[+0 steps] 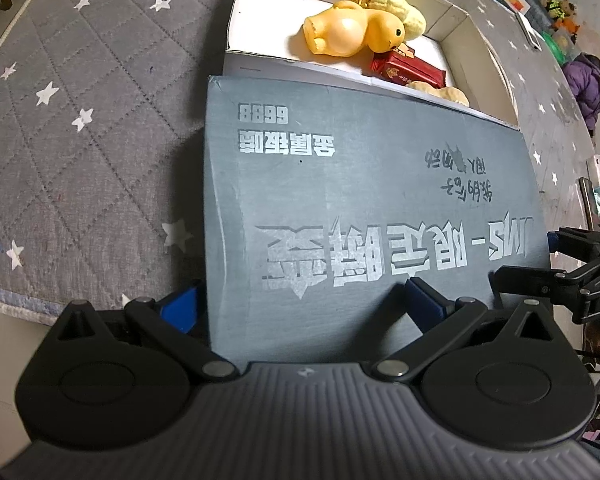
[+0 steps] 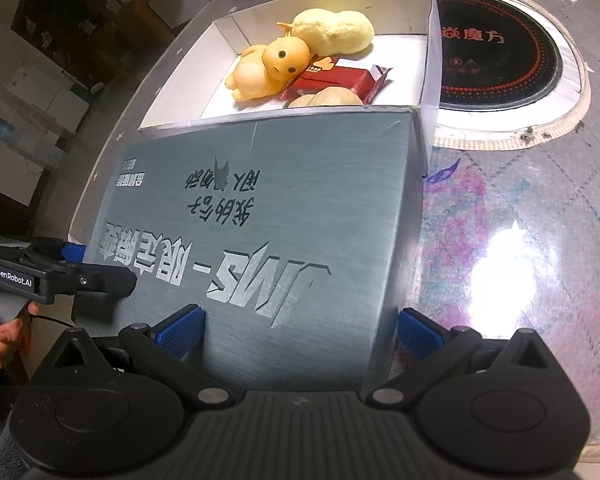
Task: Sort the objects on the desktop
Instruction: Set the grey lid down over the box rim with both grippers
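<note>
A grey printed box lid [image 1: 360, 208] lies partly over a white box [image 1: 456, 32], covering its near half; it also shows in the right wrist view [image 2: 268, 220]. Inside the box [image 2: 188, 64] lie a yellow duck toy [image 1: 352, 28] [image 2: 268, 68], a plush peanut [image 1: 400, 8] [image 2: 332, 32], a red snack packet [image 1: 408, 68] [image 2: 336, 80] and a bun-like toy [image 2: 328, 98]. My left gripper [image 1: 300, 312] straddles the lid's near left corner, jaws wide, fingers [image 1: 180, 312] not pressing. My right gripper [image 2: 300, 328] straddles the near right corner, also wide.
The box sits on a grey star-patterned quilted table cover [image 1: 80, 140]. A round black induction hob [image 2: 496, 48] is set in the table right of the box. A person in purple [image 1: 588, 84] stands far right. The table edge [image 1: 12, 308] runs near left.
</note>
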Motion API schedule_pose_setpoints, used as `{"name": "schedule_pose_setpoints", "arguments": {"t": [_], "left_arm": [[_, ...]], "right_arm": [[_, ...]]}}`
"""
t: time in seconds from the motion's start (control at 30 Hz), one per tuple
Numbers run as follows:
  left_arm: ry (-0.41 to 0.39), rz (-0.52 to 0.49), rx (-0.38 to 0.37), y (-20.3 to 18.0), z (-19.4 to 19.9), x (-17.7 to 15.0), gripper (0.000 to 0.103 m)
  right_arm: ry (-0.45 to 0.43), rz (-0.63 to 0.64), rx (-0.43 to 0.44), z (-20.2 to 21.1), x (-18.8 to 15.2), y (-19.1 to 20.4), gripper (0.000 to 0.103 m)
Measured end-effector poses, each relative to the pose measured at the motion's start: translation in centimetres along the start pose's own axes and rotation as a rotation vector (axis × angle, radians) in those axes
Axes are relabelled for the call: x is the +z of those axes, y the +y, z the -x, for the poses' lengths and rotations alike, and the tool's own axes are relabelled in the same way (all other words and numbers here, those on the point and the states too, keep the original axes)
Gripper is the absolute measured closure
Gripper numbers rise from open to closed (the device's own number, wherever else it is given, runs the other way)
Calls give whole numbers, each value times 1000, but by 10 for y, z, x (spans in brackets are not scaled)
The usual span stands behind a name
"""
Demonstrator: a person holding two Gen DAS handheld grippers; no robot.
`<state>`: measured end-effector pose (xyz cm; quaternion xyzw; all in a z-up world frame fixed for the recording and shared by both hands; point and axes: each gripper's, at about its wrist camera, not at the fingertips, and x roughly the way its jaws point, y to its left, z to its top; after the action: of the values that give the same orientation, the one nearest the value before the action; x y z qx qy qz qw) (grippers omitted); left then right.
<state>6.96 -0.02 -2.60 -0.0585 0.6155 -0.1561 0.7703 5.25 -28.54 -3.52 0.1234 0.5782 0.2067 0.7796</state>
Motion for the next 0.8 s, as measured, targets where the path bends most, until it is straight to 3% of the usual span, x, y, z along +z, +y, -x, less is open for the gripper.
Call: {"name": "schedule_pose_setpoints", "arguments": {"t": [0.8], "left_arm": [[9, -16, 11, -2, 1, 1, 0]], "right_arm": [[-27, 4, -1, 1, -7, 4, 0]]}}
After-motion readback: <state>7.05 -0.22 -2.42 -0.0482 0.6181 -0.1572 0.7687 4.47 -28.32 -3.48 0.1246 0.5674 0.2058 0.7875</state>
